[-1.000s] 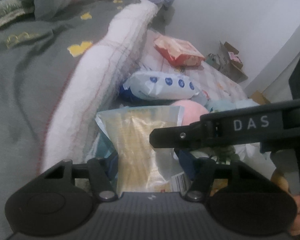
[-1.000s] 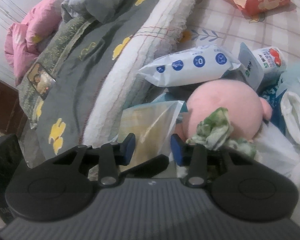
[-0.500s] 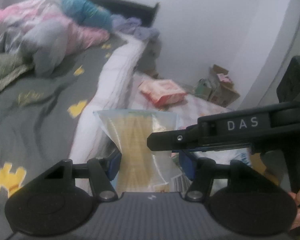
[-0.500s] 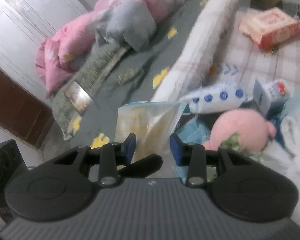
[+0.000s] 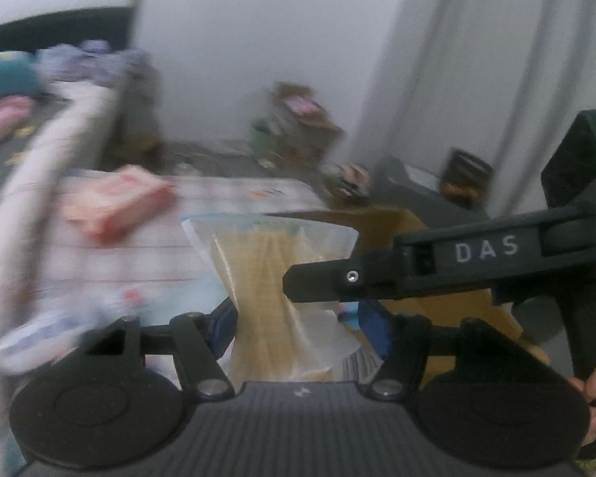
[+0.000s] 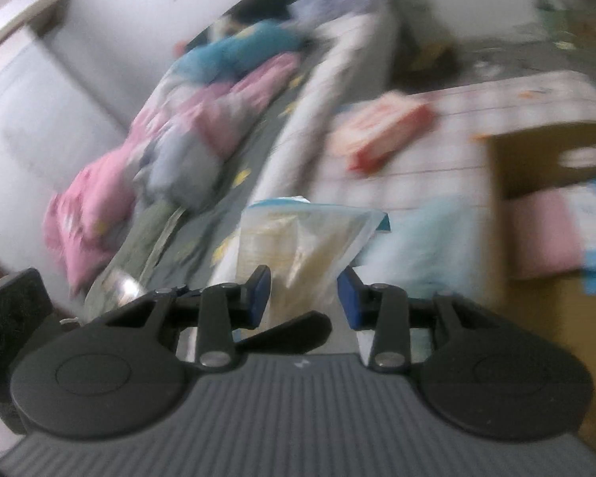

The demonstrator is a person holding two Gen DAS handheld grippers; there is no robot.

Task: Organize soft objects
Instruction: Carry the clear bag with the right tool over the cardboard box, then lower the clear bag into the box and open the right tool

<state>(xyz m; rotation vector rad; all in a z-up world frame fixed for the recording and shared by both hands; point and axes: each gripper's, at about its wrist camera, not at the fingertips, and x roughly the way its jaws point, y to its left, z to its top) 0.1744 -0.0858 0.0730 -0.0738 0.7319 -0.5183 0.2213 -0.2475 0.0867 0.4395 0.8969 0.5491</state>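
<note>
While both views are smeared with motion blur, the main thing reads clearly: a clear plastic bag of yellowish material (image 5: 276, 278) stands upright between the blue pads of the left hand-held gripper (image 5: 298, 324). Those pads are spread wider than the bag's narrow waist; the left pad (image 5: 224, 324) sits against the bag's edge, the right pad (image 5: 371, 328) stands apart from it, and whether anything lower down is pinching the bag cannot be told.

From the right side the black body of the right hand-held gripper (image 5: 437, 268), marked DAS, reaches in across the bag's right edge. In its own view the right hand-held gripper (image 6: 304, 296) has its pads apart, with the bag (image 6: 302, 246) rising between them; one black tip of the left tool (image 6: 294, 330) pokes in beneath, just near the bag's lower part.

Far left lies a bed (image 6: 234, 167) with a grey cover and a heap of pink and blue bedding (image 6: 171, 135). Right of it, a checked mat (image 6: 437, 151) carries a pink-red packet (image 6: 381, 131). A brown cardboard box (image 6: 544, 151) sits at the right, with pink and light-blue soft items (image 6: 556, 226) inside it. In the left wrist view the box (image 5: 381, 226) shows behind the bag.
</note>
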